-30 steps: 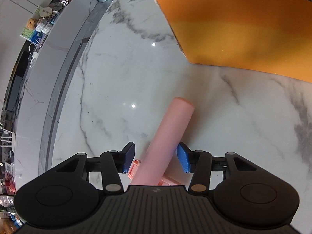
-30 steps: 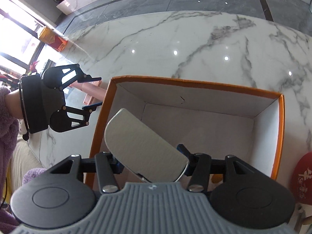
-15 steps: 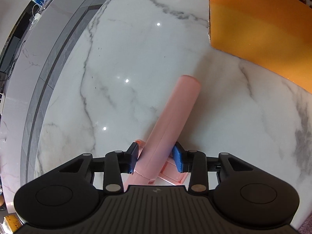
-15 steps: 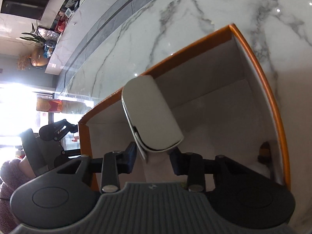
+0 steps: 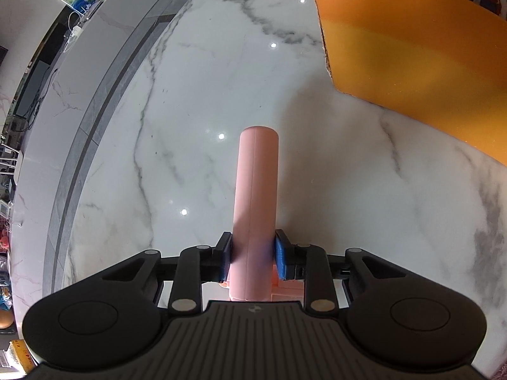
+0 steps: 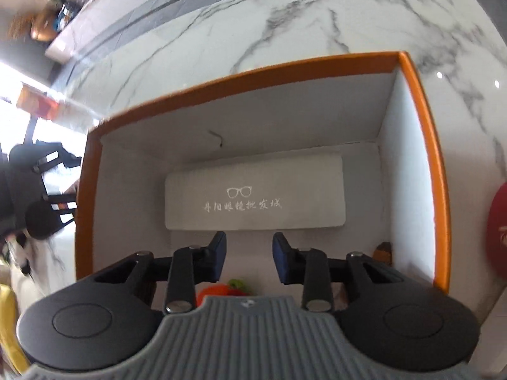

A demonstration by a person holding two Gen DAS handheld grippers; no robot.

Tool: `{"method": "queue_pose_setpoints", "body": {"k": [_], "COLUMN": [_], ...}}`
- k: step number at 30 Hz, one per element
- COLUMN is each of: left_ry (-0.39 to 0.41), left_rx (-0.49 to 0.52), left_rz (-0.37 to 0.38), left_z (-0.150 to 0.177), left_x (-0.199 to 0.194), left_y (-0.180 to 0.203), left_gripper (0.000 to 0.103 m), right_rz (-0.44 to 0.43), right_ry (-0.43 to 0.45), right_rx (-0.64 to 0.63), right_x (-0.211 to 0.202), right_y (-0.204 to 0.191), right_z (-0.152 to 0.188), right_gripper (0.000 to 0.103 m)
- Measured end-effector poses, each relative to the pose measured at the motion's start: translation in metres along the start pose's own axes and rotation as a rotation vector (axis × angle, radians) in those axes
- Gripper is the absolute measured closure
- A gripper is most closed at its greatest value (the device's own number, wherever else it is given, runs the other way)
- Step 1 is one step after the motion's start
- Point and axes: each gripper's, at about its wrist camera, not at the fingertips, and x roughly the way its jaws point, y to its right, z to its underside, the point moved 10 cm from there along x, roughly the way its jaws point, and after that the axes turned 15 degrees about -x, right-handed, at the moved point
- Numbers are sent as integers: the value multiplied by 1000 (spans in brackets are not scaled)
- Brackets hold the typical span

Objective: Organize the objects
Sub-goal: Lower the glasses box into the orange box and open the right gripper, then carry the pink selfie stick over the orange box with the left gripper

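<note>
The glasses case (image 6: 255, 201) now lies in the orange box (image 6: 424, 145), right hand-held gripper (image 6: 249, 255) released; left hand-held gripper (image 5: 253, 255), just closing, grasps the pink tube (image 5: 256, 196) — lift level.

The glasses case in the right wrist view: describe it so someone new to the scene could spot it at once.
Find the orange-rimmed box with white inner walls on the marble floor. On its bottom, along the far wall, lies the glasses case, a flat pale grey rounded rectangle. Unlike the small colourful items nearer the camera, it carries a printed spectacles outline above a line of characters.
</note>
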Motion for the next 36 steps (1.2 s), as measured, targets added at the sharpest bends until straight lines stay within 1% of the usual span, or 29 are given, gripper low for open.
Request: {"method": "queue_pose_setpoints", "body": {"k": [2, 4, 9, 11, 13, 17, 20, 25, 27, 30, 31, 32, 34, 36], "left_ry": [13, 25, 61, 66, 76, 105, 134, 210, 240, 274, 286, 296, 313, 322], "left_rx": [9, 8, 25, 25, 24, 15, 24, 67, 84, 119, 136, 155, 181, 205], "left_rz": [-17, -22, -19, -11, -6, 5, 9, 19, 32, 64, 78, 87, 110, 147], "left_z": [0, -2, -6, -8, -10, -15, -21, -41, -52, -70, -79, -86, -101, -116], "left_x": [-1, -4, -15, -20, -25, -46, -70, -125, -148, -169, -172, -176, -180, -180], "left_y": [1, 0, 1, 2, 4, 7, 12, 35, 51, 77, 89, 99, 122, 141], "left_gripper": [71, 71, 71, 71, 71, 71, 71, 71, 71, 71, 71, 71, 71, 71], "right_rz": [-6, -14, -1, 1, -9, -8, -27, -10, 26, 103, 124, 146, 176, 193], "right_ry": [-23, -25, 11, 31, 29, 35, 53, 119, 163, 229, 249, 270, 304, 314], "right_rx": [-29, -23, 9, 18, 43, 26, 10, -62, -104, -156, -164, -168, -173, -192], "right_x": [9, 17, 31, 33, 35, 28, 10, -39, -67, -101, -110, -118, -135, -147], "right_y": [-6, -9, -9, -9, -9, -13, -18, -27, -20, -17, -14, -11, -5, -2], "right_z": [2, 1, -7, -11, -12, -7, -5, 0, 5, 11, 13, 8, 17, 27], "right_gripper": [77, 79, 78, 79, 79, 79, 78, 78, 78, 78, 78, 78, 78, 78]}}
